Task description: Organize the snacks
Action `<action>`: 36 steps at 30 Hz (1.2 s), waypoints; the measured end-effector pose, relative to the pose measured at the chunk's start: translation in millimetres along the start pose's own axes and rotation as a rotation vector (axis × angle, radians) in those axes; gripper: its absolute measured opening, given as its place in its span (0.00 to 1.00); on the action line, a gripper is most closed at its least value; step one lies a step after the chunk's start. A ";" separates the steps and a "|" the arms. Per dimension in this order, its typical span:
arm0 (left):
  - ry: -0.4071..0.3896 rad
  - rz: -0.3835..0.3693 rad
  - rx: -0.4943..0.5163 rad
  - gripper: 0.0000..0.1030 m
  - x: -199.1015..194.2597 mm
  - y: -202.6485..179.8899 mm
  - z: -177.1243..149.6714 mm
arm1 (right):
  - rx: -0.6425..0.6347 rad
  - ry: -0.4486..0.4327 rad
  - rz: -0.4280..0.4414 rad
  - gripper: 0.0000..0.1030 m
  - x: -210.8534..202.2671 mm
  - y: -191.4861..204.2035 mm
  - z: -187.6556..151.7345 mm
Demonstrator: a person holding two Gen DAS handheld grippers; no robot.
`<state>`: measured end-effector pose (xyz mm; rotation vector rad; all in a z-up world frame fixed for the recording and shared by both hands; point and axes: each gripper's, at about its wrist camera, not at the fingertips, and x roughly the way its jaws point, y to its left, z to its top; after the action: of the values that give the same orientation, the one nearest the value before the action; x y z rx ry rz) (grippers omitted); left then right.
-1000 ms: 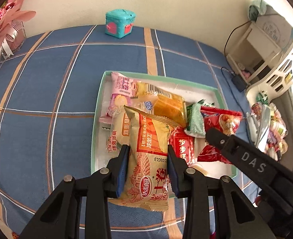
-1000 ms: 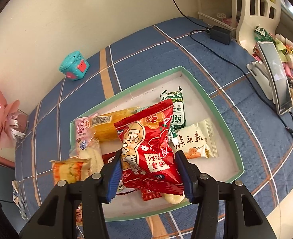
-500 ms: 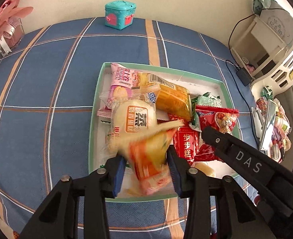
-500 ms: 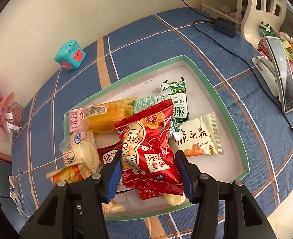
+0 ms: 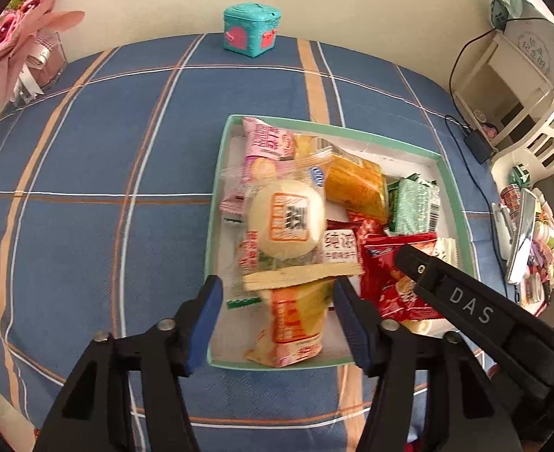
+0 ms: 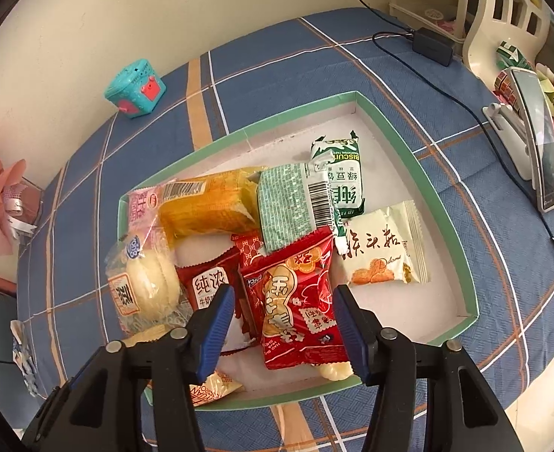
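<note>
A green-rimmed white tray (image 5: 218,173) (image 6: 420,173) holds several snack packets. My left gripper (image 5: 277,312) is open; the yellow-orange packet (image 5: 296,320) lies loose between its fingers at the tray's near edge. My right gripper (image 6: 282,324) is open above the red peanut packet (image 6: 296,301), which lies in the tray. A round white bun (image 5: 286,218) (image 6: 145,290), an orange cake packet (image 6: 209,207), green biscuit packets (image 6: 337,184) and a cream packet (image 6: 382,252) also lie in the tray.
A teal toy box (image 5: 250,34) (image 6: 136,88) stands by the wall. Pink flowers (image 5: 13,37) are at the left. A phone on a stand (image 6: 536,139), a charger with cable (image 6: 431,45) and a white rack (image 5: 521,86) are at the right.
Both grippers opened. The yellow-orange packet dropped from the left gripper into the tray's near edge; the red packet dropped from the right gripper into the tray.
</note>
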<state>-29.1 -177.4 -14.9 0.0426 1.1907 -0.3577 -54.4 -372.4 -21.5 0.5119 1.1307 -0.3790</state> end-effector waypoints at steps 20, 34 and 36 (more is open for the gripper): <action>-0.099 0.203 -0.089 0.97 -30.4 66.1 -15.0 | -0.086 -0.063 0.029 0.99 -25.1 14.8 -40.6; -0.121 0.259 -0.101 0.97 -45.7 87.6 -38.5 | -0.176 -0.098 0.045 1.00 -46.9 30.0 -74.7; -0.130 0.268 -0.101 0.97 -48.9 88.6 -39.4 | -0.185 -0.105 0.047 1.00 -48.3 33.4 -76.4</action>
<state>-54.1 -72.9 1.2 0.0896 1.0574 -0.0633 -112.8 -300.2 4.2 0.3509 1.0386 -0.2547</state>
